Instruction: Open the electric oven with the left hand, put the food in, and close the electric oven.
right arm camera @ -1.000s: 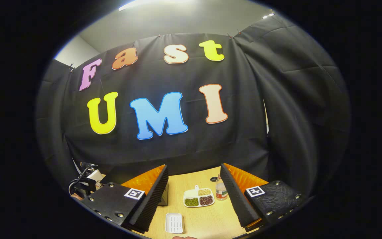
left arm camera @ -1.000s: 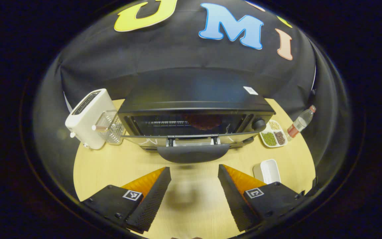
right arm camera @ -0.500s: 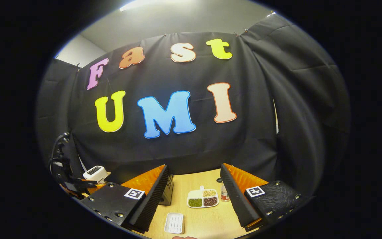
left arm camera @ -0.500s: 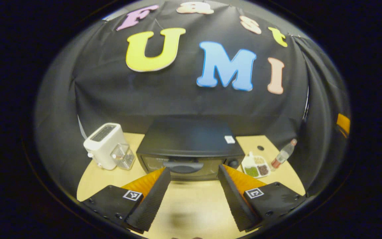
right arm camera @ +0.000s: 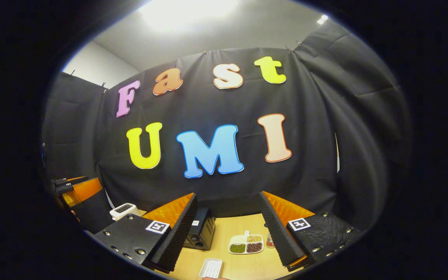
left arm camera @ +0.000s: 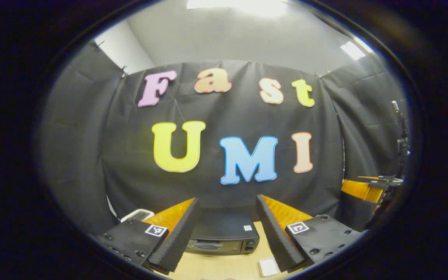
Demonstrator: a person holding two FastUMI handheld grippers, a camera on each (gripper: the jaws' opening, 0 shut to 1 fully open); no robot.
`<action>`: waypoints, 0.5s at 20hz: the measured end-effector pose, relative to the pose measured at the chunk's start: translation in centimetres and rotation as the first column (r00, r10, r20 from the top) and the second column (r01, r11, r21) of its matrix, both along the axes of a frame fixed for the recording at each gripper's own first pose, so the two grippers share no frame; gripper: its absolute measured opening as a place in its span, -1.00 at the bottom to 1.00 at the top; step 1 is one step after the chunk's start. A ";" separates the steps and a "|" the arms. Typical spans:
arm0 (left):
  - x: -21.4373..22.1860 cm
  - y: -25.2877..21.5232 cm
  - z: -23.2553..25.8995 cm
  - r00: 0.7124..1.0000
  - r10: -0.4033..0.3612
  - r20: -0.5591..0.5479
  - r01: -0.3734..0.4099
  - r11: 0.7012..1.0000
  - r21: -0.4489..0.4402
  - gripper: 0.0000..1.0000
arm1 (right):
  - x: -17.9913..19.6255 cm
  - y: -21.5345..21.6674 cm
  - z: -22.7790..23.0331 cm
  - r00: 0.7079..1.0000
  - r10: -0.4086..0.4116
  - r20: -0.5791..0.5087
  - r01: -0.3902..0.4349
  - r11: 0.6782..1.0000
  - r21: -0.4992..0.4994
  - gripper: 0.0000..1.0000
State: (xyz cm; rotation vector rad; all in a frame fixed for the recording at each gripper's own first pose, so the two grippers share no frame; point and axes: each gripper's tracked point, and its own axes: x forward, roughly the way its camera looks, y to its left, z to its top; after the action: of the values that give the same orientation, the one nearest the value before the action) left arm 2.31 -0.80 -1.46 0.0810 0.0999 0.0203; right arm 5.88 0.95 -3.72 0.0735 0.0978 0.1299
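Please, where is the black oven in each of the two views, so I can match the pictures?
Left gripper view: the oven sits low at centre, between the fingers, front toward the camera.
Right gripper view: the oven sits low, left of centre, beside the left finger.
Shared landmark: the white toaster left of it.

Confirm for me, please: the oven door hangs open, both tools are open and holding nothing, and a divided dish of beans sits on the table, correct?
Not quite: the oven door is shut, as the left gripper view shows. The left tool and right tool are open and hold nothing, and the divided dish of beans sits on the table.
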 end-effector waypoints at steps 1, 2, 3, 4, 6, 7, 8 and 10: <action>-0.2 -0.5 0.8 1.000 -0.012 0.020 0.012 1.000 0.020 0.94 | -0.4 0.2 0.8 1.000 -0.004 0.014 0.004 1.000 0.013 0.91; -0.1 -0.9 1.3 0.999 -0.031 0.030 0.030 0.999 0.024 0.96 | -0.7 0.4 1.3 1.000 -0.014 0.027 0.013 1.000 0.019 0.91; -0.3 -1.5 1.3 0.998 -0.052 0.024 0.052 0.999 0.011 0.98 | -1.1 0.5 1.7 0.999 -0.030 0.030 0.029 0.999 0.015 0.91; -0.9 -1.8 1.2 0.998 -0.070 0.010 0.070 0.997 -0.014 1.00 | -1.7 0.8 1.9 0.999 -0.036 0.031 0.036 0.999 0.003 0.90; -1.4 -1.2 1.0 0.997 -0.077 0.000 0.077 0.996 -0.054 1.00 | -2.8 1.7 2.9 0.998 -0.042 0.044 0.042 0.999 -0.014 0.91; -2.0 -0.6 0.8 0.997 -0.081 -0.007 0.080 0.995 -0.067 1.00 | -3.5 2.1 3.2 0.998 -0.047 0.048 0.048 0.999 -0.022 0.91; -2.5 -0.1 0.9 0.996 -0.086 -0.003 0.086 0.993 -0.078 1.00 | -4.2 2.6 3.5 0.997 -0.053 0.054 0.055 0.998 -0.026 0.91; -3.5 0.7 1.0 0.995 -0.098 -0.003 0.097 0.991 -0.091 1.00 | -5.5 3.5 4.0 0.996 -0.063 0.067 0.065 0.997 -0.035 0.91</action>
State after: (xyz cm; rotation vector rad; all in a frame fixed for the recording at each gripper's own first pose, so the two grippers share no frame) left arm -1.20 -0.15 -0.51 -0.0050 0.1037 -0.0820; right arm 0.40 4.44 0.24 0.0354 0.0320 0.0667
